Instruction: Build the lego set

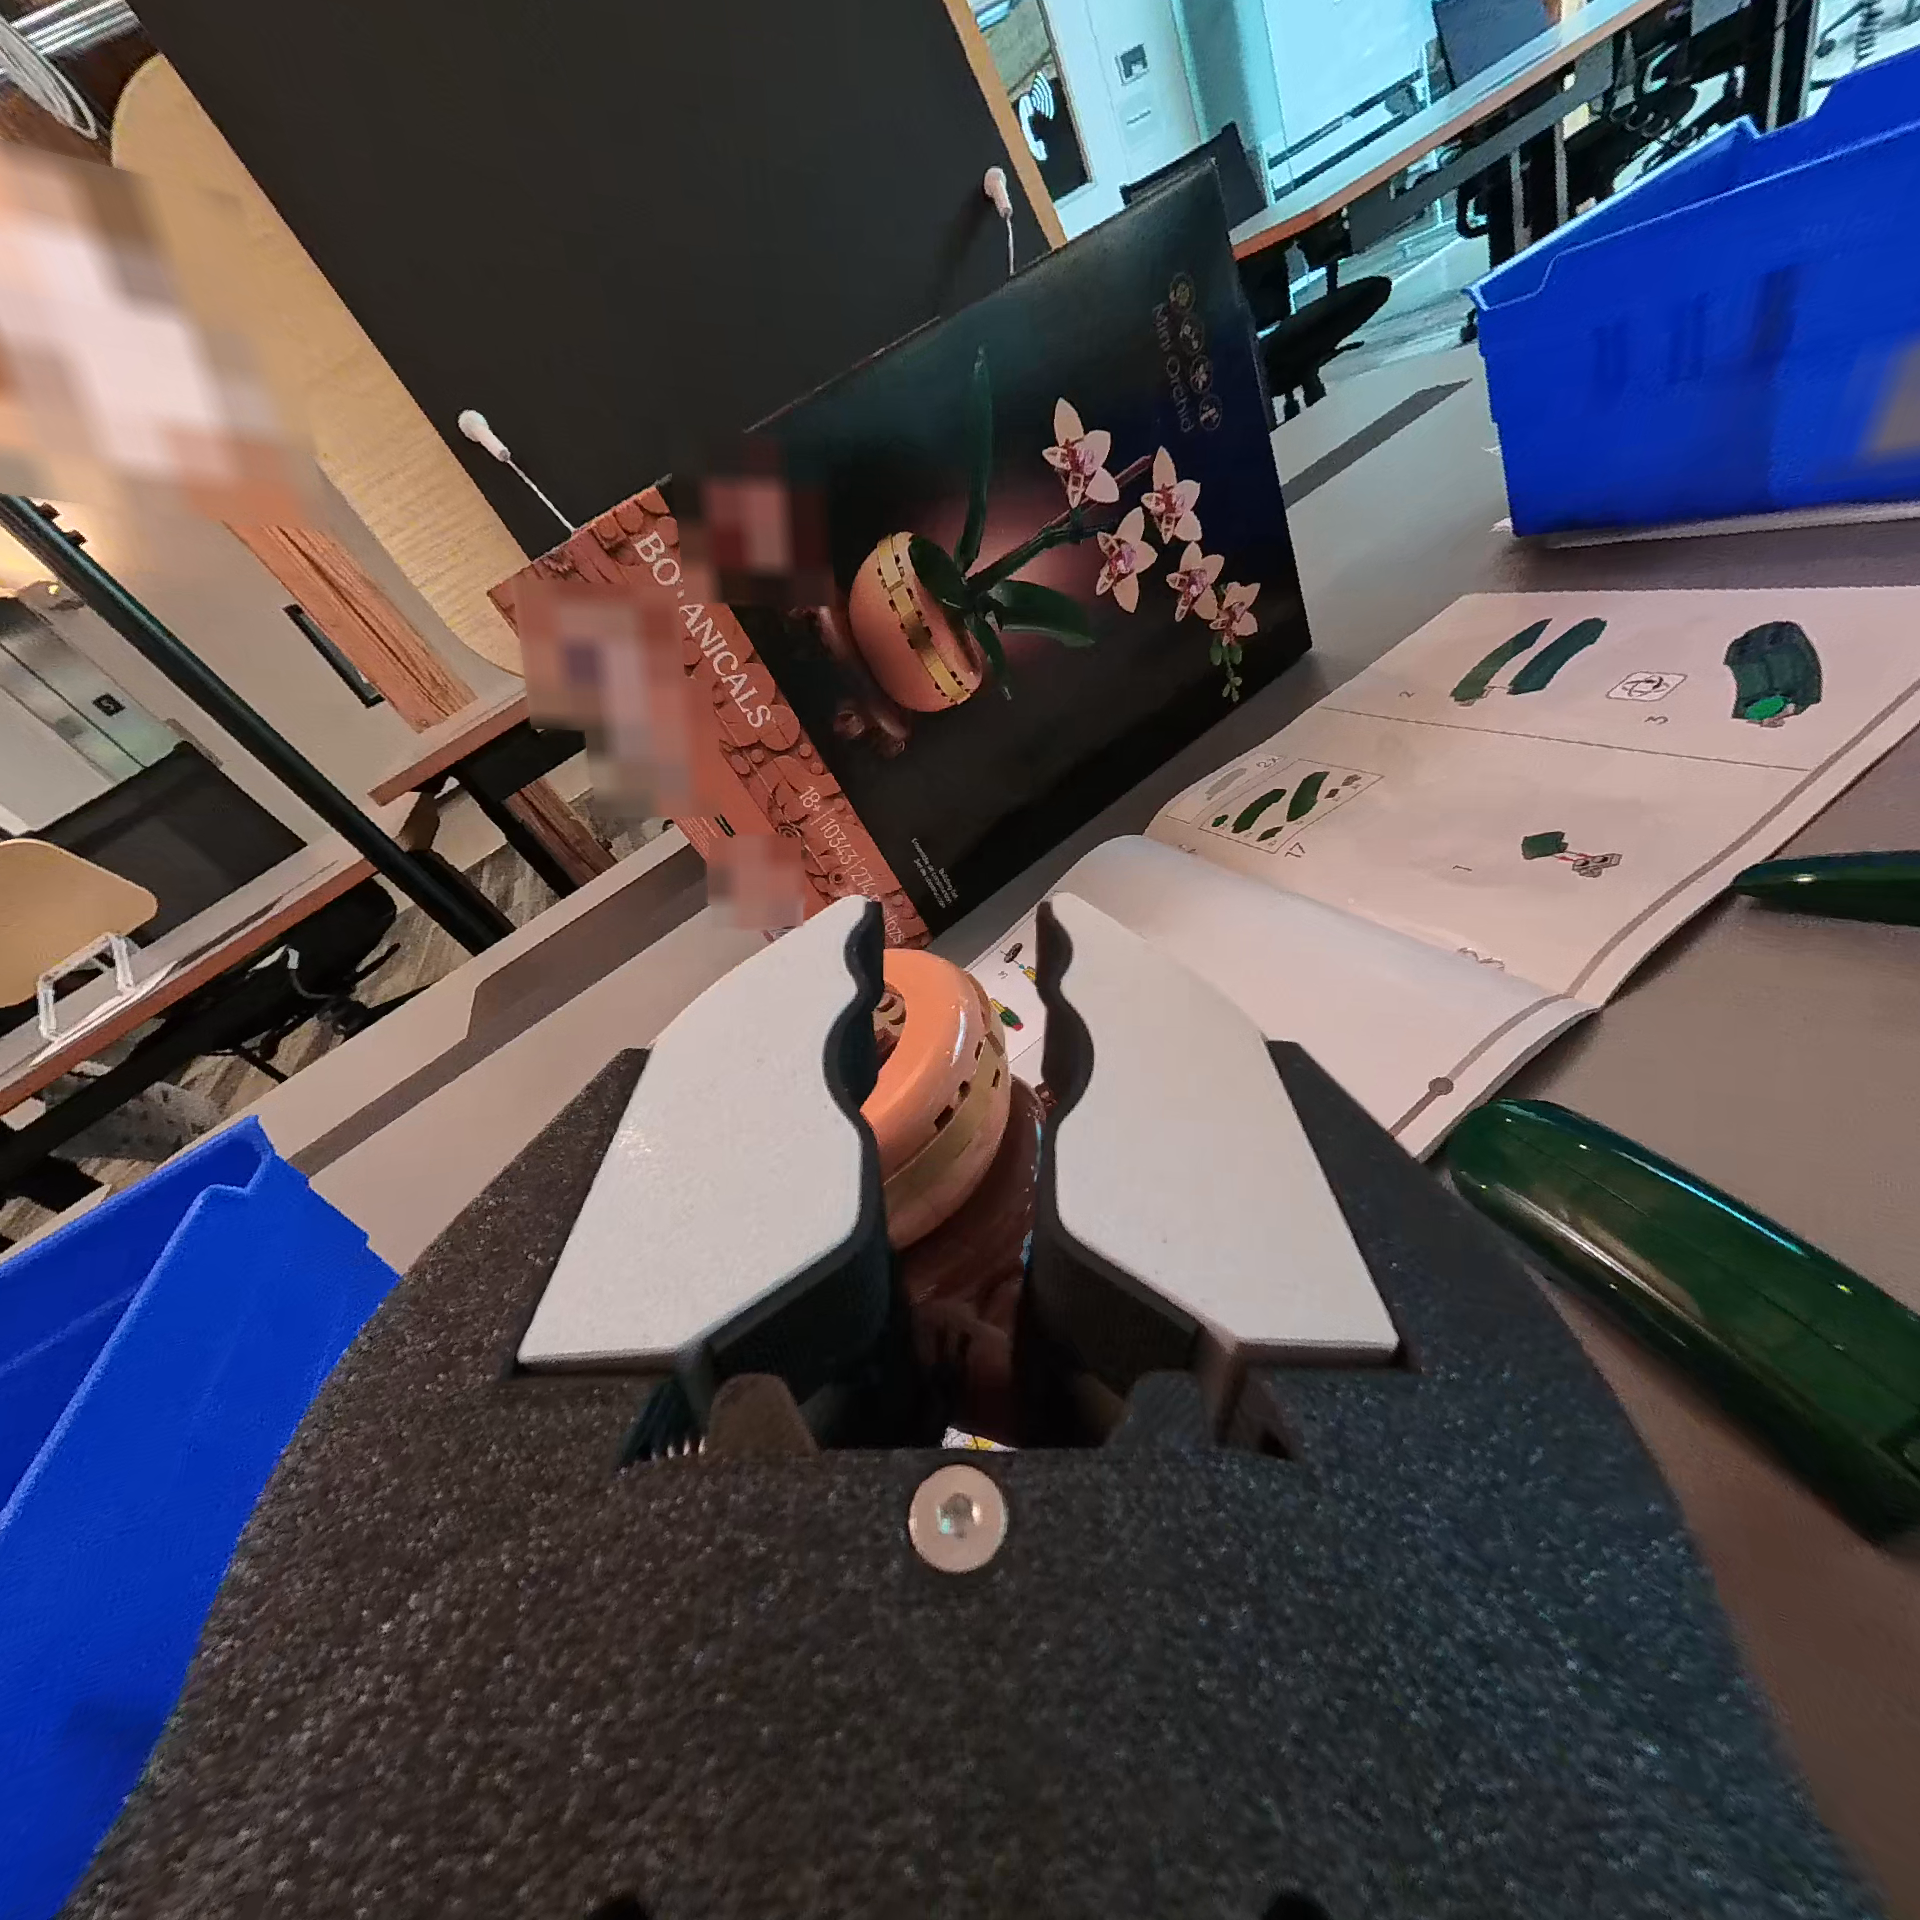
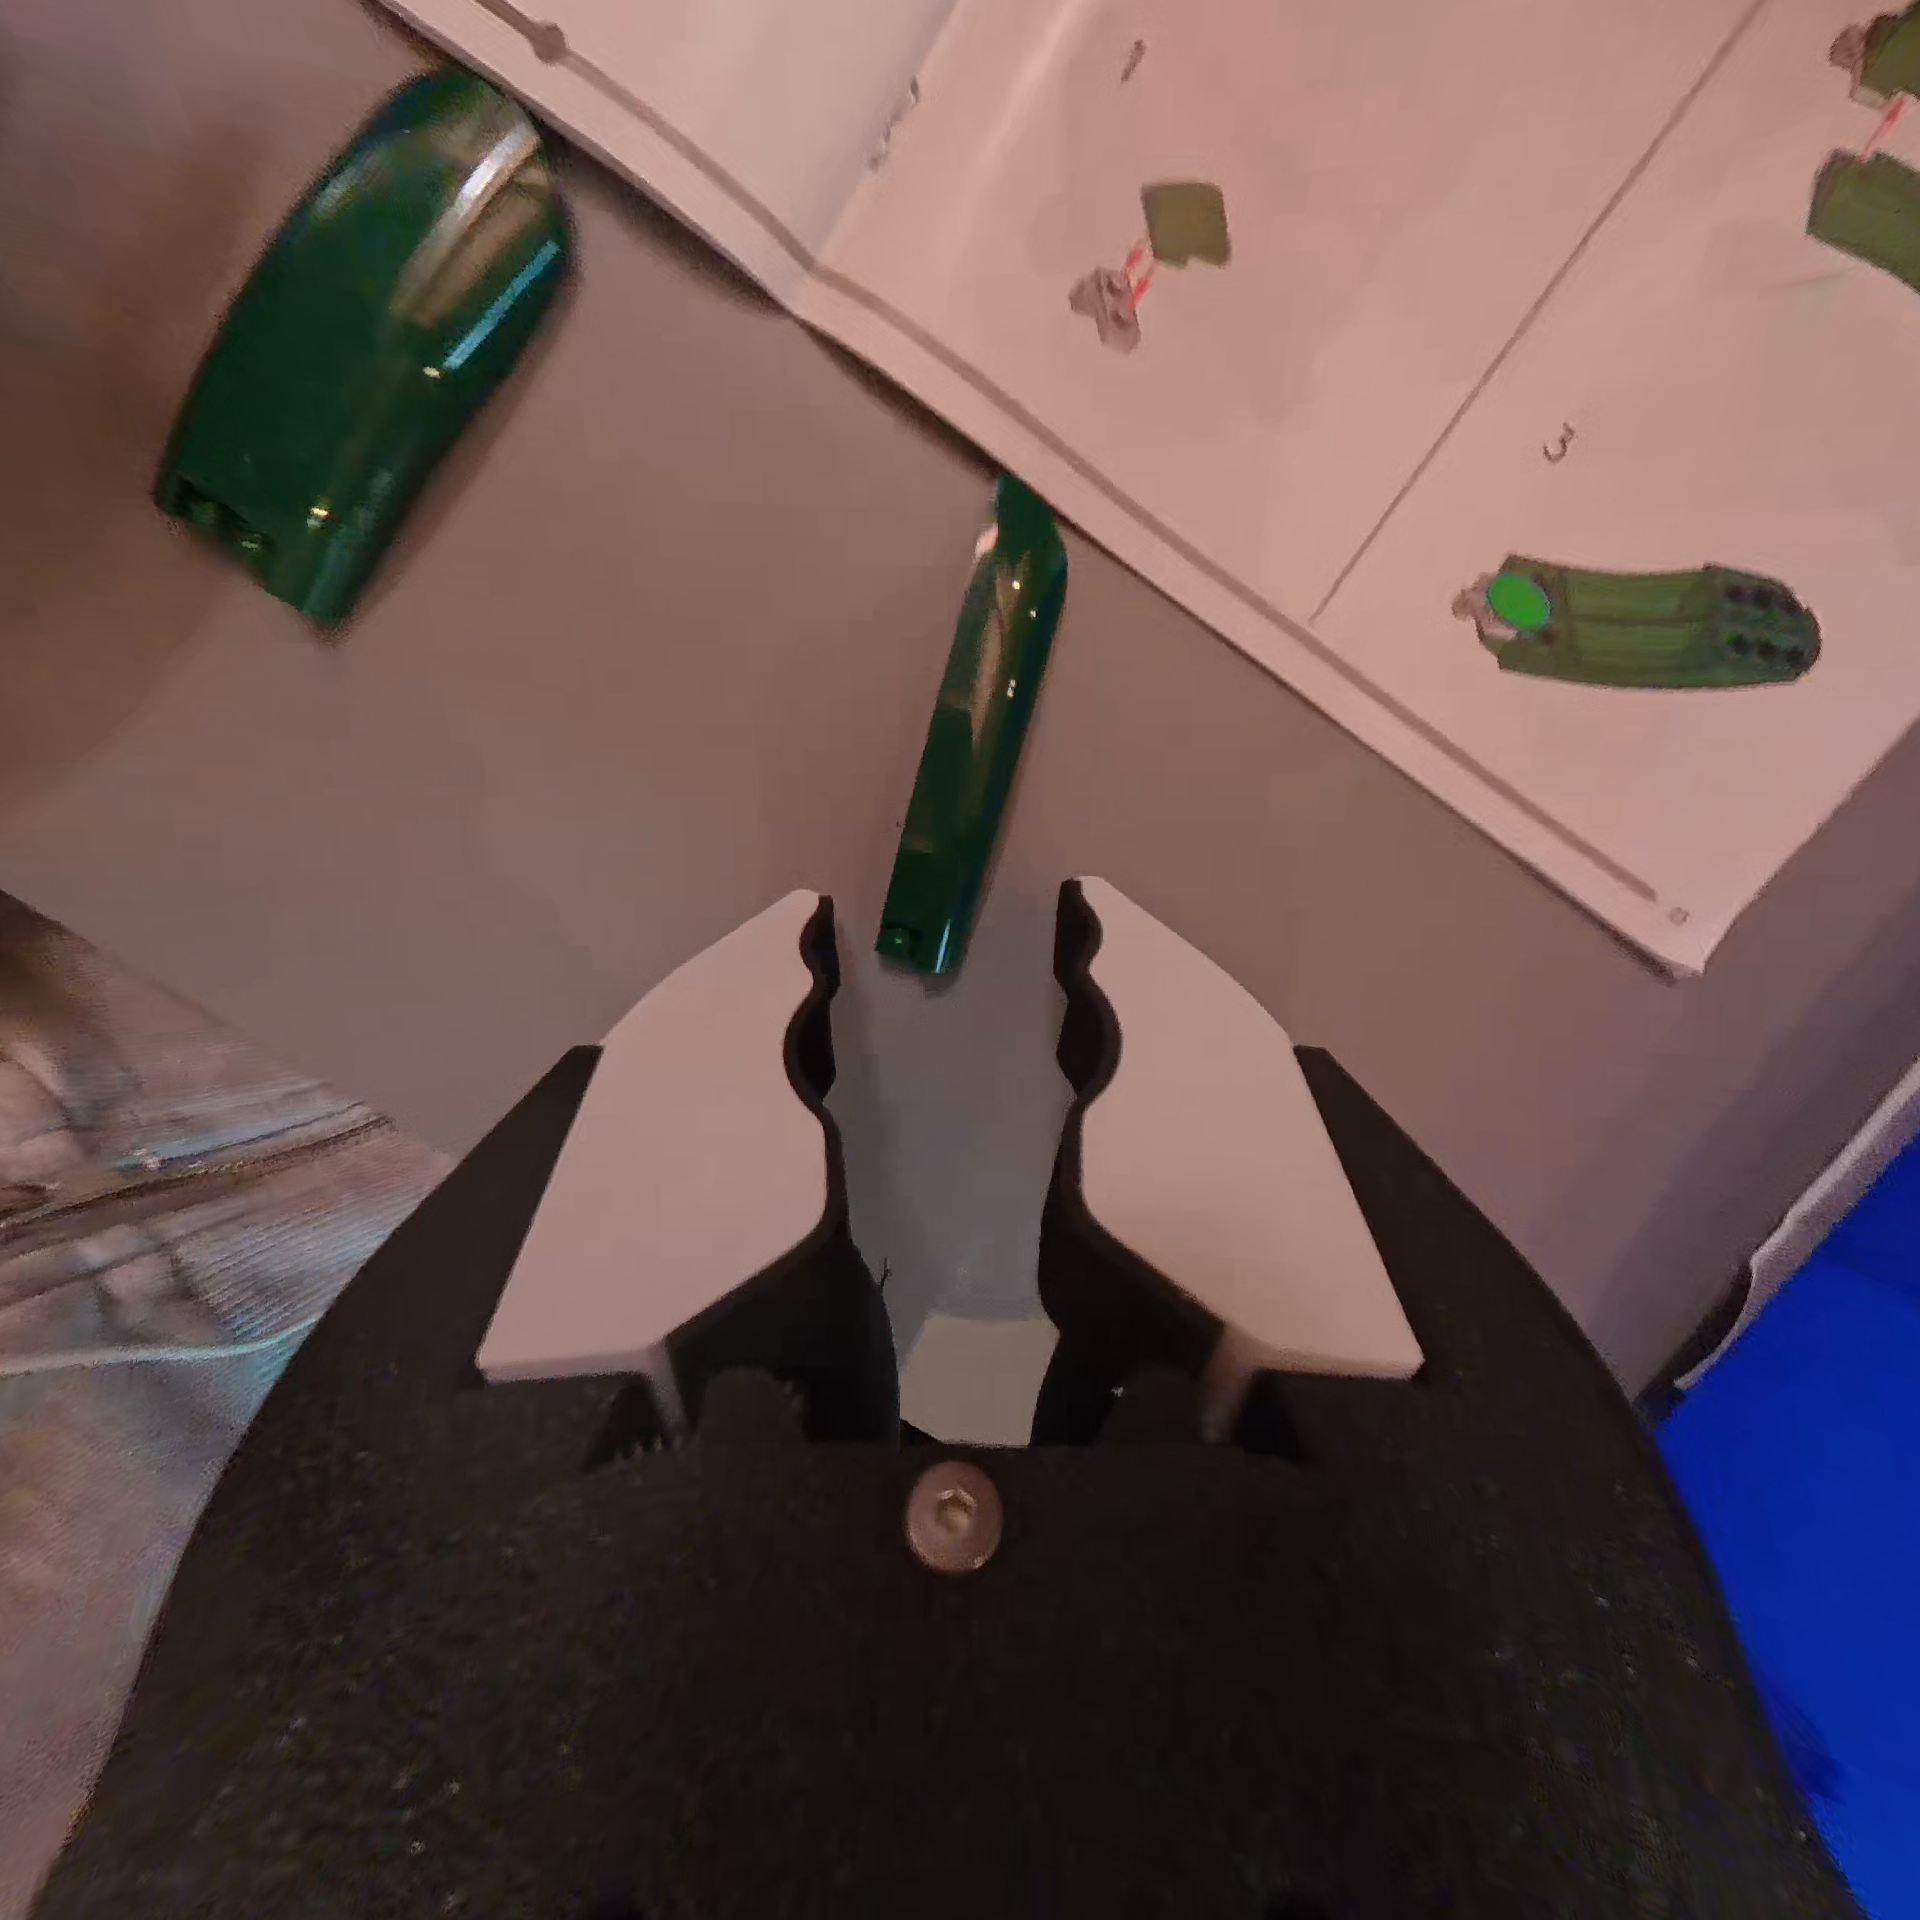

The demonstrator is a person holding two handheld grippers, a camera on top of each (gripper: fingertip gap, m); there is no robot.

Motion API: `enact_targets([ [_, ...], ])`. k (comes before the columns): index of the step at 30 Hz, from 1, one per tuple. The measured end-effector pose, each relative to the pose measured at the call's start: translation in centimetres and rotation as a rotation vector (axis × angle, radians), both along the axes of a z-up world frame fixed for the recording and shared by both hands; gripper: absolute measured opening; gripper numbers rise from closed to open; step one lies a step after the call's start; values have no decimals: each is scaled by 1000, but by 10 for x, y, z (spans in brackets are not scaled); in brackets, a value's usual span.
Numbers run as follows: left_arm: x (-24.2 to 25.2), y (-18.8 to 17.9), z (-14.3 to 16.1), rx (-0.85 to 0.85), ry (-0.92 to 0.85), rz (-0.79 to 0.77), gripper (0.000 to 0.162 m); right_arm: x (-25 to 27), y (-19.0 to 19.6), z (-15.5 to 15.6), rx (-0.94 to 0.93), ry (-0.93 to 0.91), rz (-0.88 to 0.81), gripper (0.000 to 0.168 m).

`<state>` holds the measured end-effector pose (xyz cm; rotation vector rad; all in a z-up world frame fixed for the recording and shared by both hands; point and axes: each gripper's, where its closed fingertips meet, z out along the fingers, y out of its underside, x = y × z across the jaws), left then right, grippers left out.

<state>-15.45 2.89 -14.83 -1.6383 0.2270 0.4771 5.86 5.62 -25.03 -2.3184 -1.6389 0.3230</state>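
Observation:
My left gripper (image 1: 958,925) is shut on a salmon and tan lego flower pot (image 1: 951,1101) with a brown base, held between the fingers. A wide dark green leaf piece (image 1: 1683,1288) lies on the grey table to its right; it also shows in the right wrist view (image 2: 364,343). A narrow dark green leaf piece (image 2: 977,727) lies on the table just ahead of my right gripper (image 2: 945,904), which is open and empty with its tips at the leaf's near end. The narrow leaf's tip shows in the left wrist view (image 1: 1829,885). The open instruction booklet (image 1: 1455,831) lies behind the leaves.
The set's box (image 1: 997,644) stands upright behind the booklet. A blue bin (image 1: 1704,312) sits at the far right and another blue bin (image 1: 156,1455) at the near left. The booklet (image 2: 1299,364) covers the table's upper right in the right wrist view. Some 25 cm of space lies between my two pairs of fingers. The wide dark green leaf piece (image 1: 1683,1288) is about 12 cm from both grippers' fingertips. Look for it in the right wrist view (image 2: 285,307) too.

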Motion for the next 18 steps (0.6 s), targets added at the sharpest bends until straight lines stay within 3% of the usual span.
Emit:
enact_targets([
  [4,-1,0,-2,-10,3,10,27,-4,-8,-3,-34,53,-55,25],
  [11,-1,2,-2,-15,43,28,26,-1,-2,13,-34,122,-37,35],
  [14,-2,5,-2,-16,63,43,26,9,32,60,128,257,52,38],
  [18,-2,15,-1,-32,12,32,26,36,109,144,426,433,152,35],
])
